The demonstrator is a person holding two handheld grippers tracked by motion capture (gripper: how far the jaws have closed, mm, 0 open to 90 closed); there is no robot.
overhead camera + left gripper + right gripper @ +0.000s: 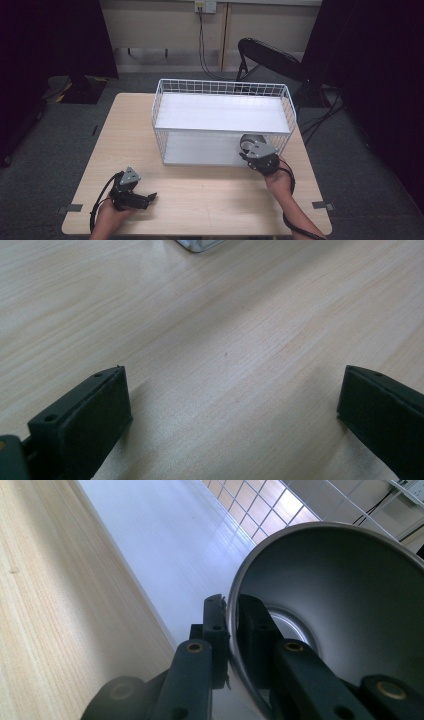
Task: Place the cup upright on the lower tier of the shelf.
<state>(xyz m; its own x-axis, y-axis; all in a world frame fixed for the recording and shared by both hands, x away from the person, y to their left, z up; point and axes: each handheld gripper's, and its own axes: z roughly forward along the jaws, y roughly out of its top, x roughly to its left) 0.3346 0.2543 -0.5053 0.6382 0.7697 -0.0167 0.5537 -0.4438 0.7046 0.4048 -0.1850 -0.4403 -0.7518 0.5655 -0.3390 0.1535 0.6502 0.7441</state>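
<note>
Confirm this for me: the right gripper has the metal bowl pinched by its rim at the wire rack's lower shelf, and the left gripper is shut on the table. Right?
Not quite. The left gripper is open: the left gripper view shows its jaws wide apart over bare table. The rest holds: the right gripper pinches the metal bowl by its rim at the wire rack.

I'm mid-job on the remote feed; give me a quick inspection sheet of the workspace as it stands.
Surface: light wooden table, bare in front.
Job's things: metal bowl, tilted on its side at the lower shelf of the white wire rack.
Clutter: nothing seen.
Grippers: right gripper shut on the bowl's rim, one jaw inside, one outside; left gripper open, low over the table, holding nothing.
Cables: gripper cable loops by the left hand; black lead hangs from a wall socket.
Surroundings: black folding chair behind the rack, grey carpet, dark curtains.
</note>
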